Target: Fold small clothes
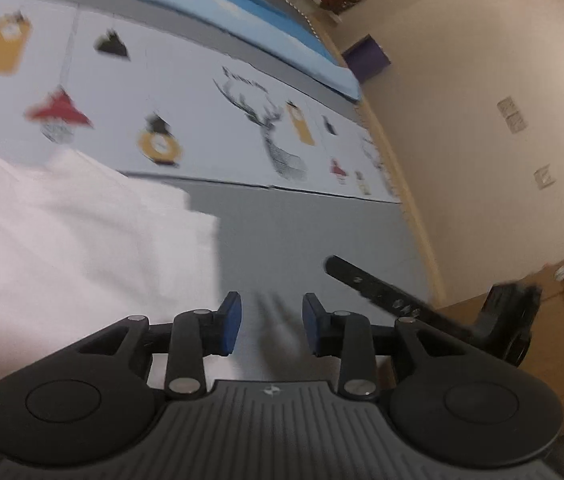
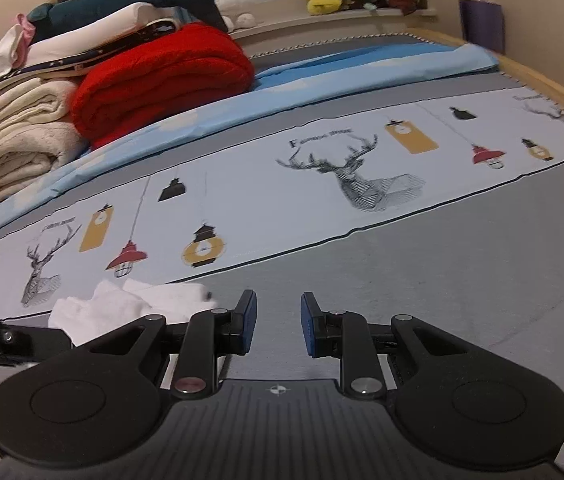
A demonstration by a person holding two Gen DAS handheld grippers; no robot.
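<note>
The white cotton garment lies on the grey bed cover with printed deer and lanterns. The left tool is released and empty, just right of the garment. The right tool is also released and empty, beside the garment's right edge.

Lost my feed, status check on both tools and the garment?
Left tool open, empty. Right tool open, empty. White garment on the bed cover, ungripped. Nothing in the way.
</note>
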